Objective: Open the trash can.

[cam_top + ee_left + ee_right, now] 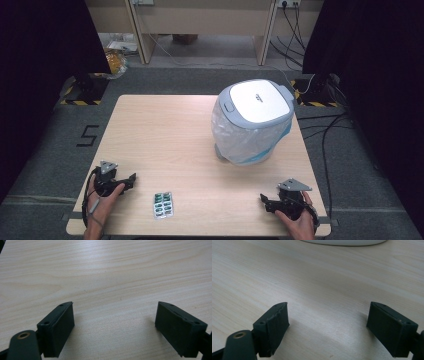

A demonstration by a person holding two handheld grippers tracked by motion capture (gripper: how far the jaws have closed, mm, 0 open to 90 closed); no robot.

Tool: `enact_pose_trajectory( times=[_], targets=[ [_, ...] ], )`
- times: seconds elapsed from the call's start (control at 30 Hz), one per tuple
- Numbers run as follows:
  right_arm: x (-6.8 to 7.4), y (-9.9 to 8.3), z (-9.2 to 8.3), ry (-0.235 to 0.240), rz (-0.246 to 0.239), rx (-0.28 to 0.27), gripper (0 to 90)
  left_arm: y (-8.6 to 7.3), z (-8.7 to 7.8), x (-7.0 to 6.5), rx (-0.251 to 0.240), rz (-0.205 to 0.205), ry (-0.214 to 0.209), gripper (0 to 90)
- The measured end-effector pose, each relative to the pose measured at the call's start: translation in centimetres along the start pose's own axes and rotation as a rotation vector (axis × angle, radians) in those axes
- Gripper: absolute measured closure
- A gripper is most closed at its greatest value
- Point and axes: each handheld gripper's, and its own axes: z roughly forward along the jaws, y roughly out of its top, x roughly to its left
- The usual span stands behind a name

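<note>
A small bin (252,122) with a grey-and-white lid and a clear plastic liner stands on the right half of the wooden table (165,130). A blister pack of green pills (163,205) lies flat near the front edge, left of centre. My left gripper (131,178) rests low at the front left, a little left of the pack, its jaws open over bare wood (115,322). At the front right my right gripper (263,201) rests on the table, open with nothing between its jaws (328,322). The bin's base (342,242) edges the top of the right gripper view.
Grey carpet surrounds the table, with a "5" marked on the floor (87,135) at the left. Cables (325,125) run on the floor at the right. Stand feet with striped tape (80,95) sit at both back corners.
</note>
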Motion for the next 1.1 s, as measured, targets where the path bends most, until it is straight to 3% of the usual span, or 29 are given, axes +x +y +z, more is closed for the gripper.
enact_pose_trajectory(
  times=[0.23,0.37,0.43,0.47,0.5,0.57,0.6,0.63,0.73,0.9,1.03,1.07,1.1],
  targets=[
    [-0.9,0.6,-0.4,-0.032,0.022,-0.007,16.9,0.1,0.0,-0.3,-0.003,0.003,-0.002,15.6],
    [-2.1,1.2,-0.5,-0.072,0.056,-0.03,17.1,0.6,-0.5,-1.2,-0.001,0.035,0.041,20.8],
    [-3.0,1.7,-0.6,-0.088,0.077,-0.05,18.3,1.7,-1.4,-2.2,-0.033,0.05,0.017,20.5],
    [-3.9,2.2,-0.5,-0.108,0.094,-0.077,19.4,2.9,-2.0,-3.3,-0.069,0.061,-0.016,19.9],
    [-3.9,2.2,-0.5,-0.108,0.094,-0.077,19.4,2.9,-2.0,-3.3,-0.069,0.061,-0.016,19.7],
    [-4.9,2.9,-0.2,-0.133,0.113,-0.096,19.5,4.8,-2.1,-5.2,-0.107,0.083,-0.084,19.6],
    [-5.8,3.7,0.1,-0.15,0.132,-0.106,19.3,5.8,-1.9,-6.4,-0.114,0.107,-0.122,19.6],
    [-5.8,3.7,0.1,-0.15,0.132,-0.106,19.3,5.8,-1.9,-6.4,-0.114,0.107,-0.122,19.5],
    [-6.8,5.0,0.5,-0.181,0.134,-0.118,19.2,8.1,-1.1,-9.0,-0.12,0.15,-0.206,19.5],
    [-8.6,6.5,1.3,-0.196,0.14,-0.144,19.3,11.4,1.1,-12.8,-0.118,0.195,-0.278,19.2],
    [-10.0,7.5,2.0,-0.182,0.188,-0.171,19.2,13.1,3.8,-15.5,-0.082,0.213,-0.301,19.1],
    [-10.8,7.9,2.3,-0.189,0.203,-0.183,18.7,14.0,5.3,-17.3,-0.063,0.211,-0.327,19.2],
    [-11.1,8.1,2.4,-0.189,0.206,-0.185,18.7,14.3,5.8,-17.8,-0.05,0.212,-0.338,19.1]
  ],
)
